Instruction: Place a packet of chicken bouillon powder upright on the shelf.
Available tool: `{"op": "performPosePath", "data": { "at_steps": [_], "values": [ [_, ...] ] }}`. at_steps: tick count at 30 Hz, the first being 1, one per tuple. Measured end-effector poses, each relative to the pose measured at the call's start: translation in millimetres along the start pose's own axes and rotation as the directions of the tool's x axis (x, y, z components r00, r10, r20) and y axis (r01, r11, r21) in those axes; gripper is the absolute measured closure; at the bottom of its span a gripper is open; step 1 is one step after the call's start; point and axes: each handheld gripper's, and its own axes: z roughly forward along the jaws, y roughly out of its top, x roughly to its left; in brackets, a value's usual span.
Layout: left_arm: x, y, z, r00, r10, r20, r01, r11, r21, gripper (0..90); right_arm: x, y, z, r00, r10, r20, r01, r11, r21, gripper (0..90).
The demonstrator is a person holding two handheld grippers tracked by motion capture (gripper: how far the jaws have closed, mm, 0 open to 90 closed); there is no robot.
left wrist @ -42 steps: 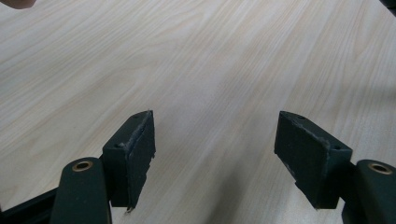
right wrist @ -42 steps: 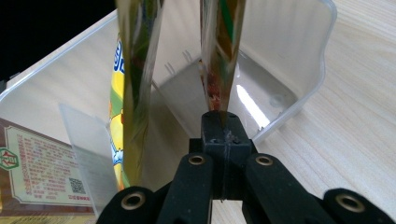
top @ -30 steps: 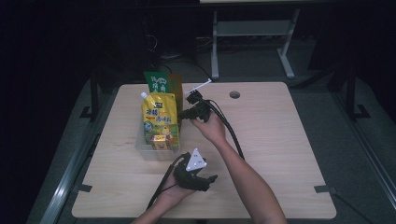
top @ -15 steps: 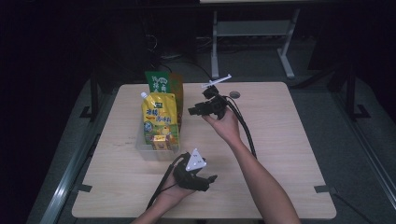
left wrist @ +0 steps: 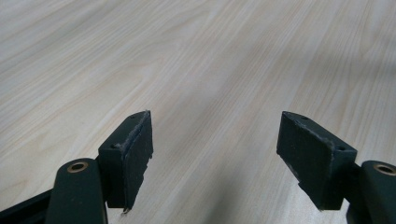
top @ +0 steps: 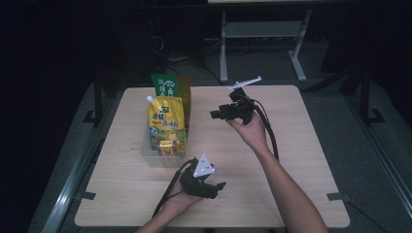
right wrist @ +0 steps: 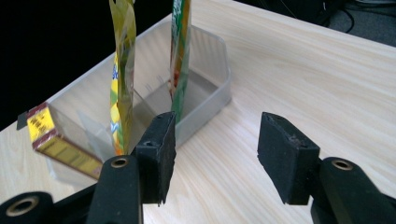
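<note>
A clear plastic bin (top: 149, 156) stands left of the table's middle. In it are an upright yellow pouch (top: 166, 122), a green pouch (top: 168, 87) behind it and a small yellow and red box (top: 166, 147) in front. My right gripper (top: 217, 115) hovers to the right of the bin and points at it. Its jaws have just been opening and nothing is between them. In the right gripper view the bin (right wrist: 212, 86), yellow pouch (right wrist: 122, 70), green pouch (right wrist: 180, 51) and box (right wrist: 56, 140) lie beyond the open gripper (right wrist: 215, 154). My left gripper (top: 219, 187) rests open near the front edge.
The wooden table (top: 296, 145) has bare room right of the bin and in front of it; the left gripper (left wrist: 215, 154) looks across bare wood (left wrist: 196, 56). A white metal frame (top: 262, 34) stands on the dark floor behind the table.
My right gripper has drawn back to the right and a little up, away from the bin, and its jaws stand wider. The left gripper has stayed put.
</note>
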Motion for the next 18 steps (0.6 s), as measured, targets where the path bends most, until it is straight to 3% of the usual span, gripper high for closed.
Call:
{"op": "performPosePath", "data": {
  "at_steps": [9,18],
  "values": [
    [-2.1,-0.2,0.1,1.0000,0.004,0.006,-0.004,1.0000,-0.005,25.8,-12.0,-15.9,-26.1,0.9990,0.038,0.025,-0.038,0.999,-0.008,42.9],
    [1.2,-0.5,-3.3,1.0000,-0.001,0.001,0.001,0.9999,-0.011,25.1,-15.0,-24.9,-45.3,0.9983,0.030,0.049,-0.029,1.000,-0.005,41.3]
  ]
}}
